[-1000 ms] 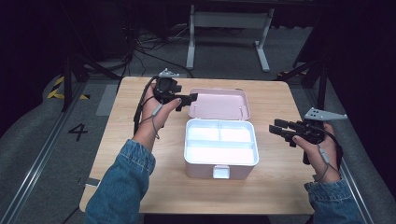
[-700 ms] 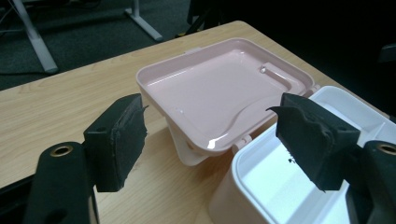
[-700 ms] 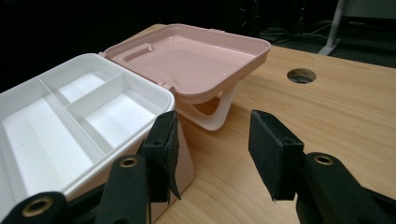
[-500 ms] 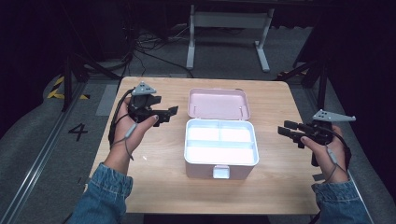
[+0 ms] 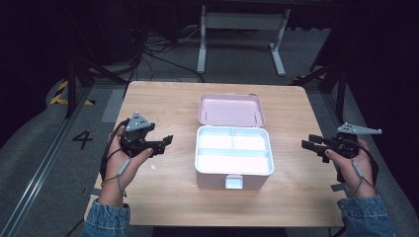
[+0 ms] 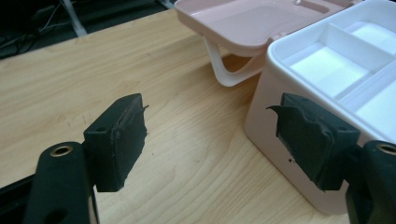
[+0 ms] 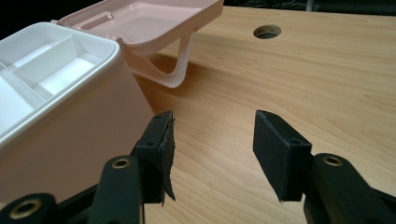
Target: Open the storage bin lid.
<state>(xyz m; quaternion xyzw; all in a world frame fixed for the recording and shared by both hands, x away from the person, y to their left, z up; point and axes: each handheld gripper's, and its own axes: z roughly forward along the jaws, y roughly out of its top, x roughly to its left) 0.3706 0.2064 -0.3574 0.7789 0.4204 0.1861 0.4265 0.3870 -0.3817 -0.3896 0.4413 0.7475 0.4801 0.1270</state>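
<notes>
Box sits mid-table, one pink box with its lid thrown back flat behind it and three white compartments showing. You hold two grippers. Your left gripper hangs just left of the box, jaws spread wide on nothing. Your right gripper waits near the right edge, well apart from the box, jaws likewise spread and empty. One round hole pierces the tabletop beyond the lid.

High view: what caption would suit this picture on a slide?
Open pink box, lid back, between two open hand-held grippers, left and right, on a wooden table.
</notes>
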